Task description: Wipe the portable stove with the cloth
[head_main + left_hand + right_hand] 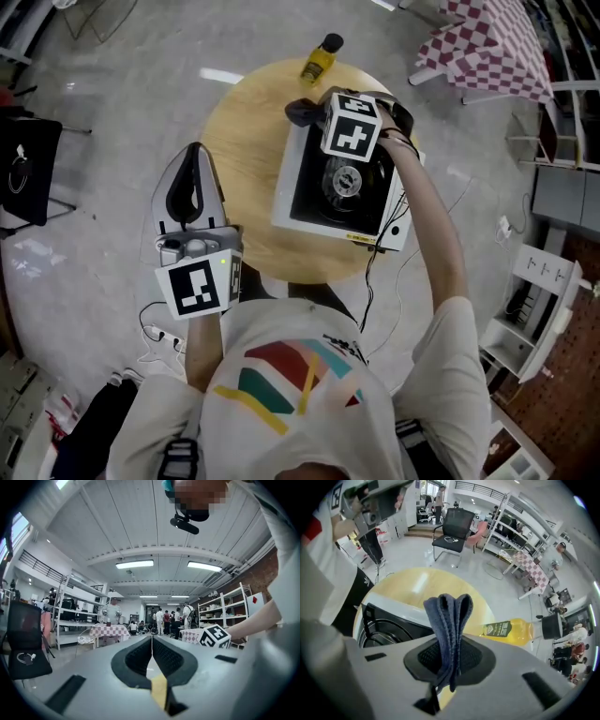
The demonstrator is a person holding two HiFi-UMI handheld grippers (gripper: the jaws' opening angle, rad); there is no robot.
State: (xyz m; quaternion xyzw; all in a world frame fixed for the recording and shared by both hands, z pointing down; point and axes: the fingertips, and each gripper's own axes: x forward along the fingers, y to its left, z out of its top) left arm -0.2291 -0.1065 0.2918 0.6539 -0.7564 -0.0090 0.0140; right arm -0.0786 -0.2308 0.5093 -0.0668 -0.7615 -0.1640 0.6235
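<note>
The right gripper has its jaws clenched on a folded dark blue cloth, which stands up between them. It hangs over the far edge of the white portable stove with a black top. The stove sits on a round yellow wooden table, and a yellow bottle with a black cap lies near it. The left gripper is held beside the table, with its jaws pressed together and nothing between them.

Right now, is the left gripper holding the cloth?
No: the left gripper shows its jaws closed together with nothing between them, while the dark blue cloth is pinched in the right gripper.
</note>
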